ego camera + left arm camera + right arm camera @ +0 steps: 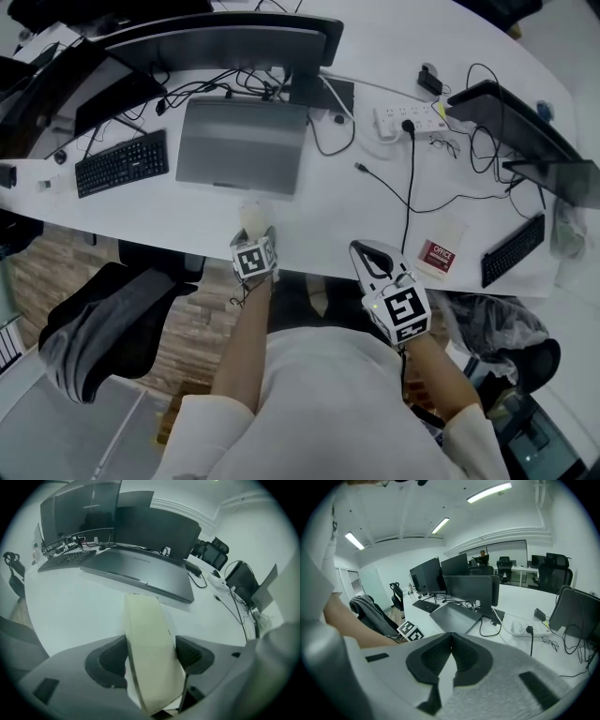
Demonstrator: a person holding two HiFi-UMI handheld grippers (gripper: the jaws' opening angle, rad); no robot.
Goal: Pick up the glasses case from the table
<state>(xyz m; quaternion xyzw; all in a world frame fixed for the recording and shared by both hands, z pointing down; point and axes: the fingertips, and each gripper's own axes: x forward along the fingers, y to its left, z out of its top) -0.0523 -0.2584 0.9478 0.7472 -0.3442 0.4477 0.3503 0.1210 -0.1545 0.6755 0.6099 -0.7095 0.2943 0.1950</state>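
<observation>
L gripper (pixel 152 659) jaws clasp closed cream glasses case (pixel 146 625) on table (pixel 70 606).

A white bench (pixel 187 211) curves across the far side, carrying a closed grey laptop (pixel 242 145) in front of a dark monitor (pixel 225 37), a black keyboard (pixel 122 162) to its left, and a white power strip (pixel 412 117) with trailing cables to the right. At the near edge, the left hand-held gripper (pixel 255 232) points down onto a pale glasses case (pixel 251 216), while the right hand-held gripper (pixel 364 251) hangs over the edge beside a red-and-white packet (pixel 437 255). A chair (pixel 112 319) draped with grey cloth stands near left.
</observation>
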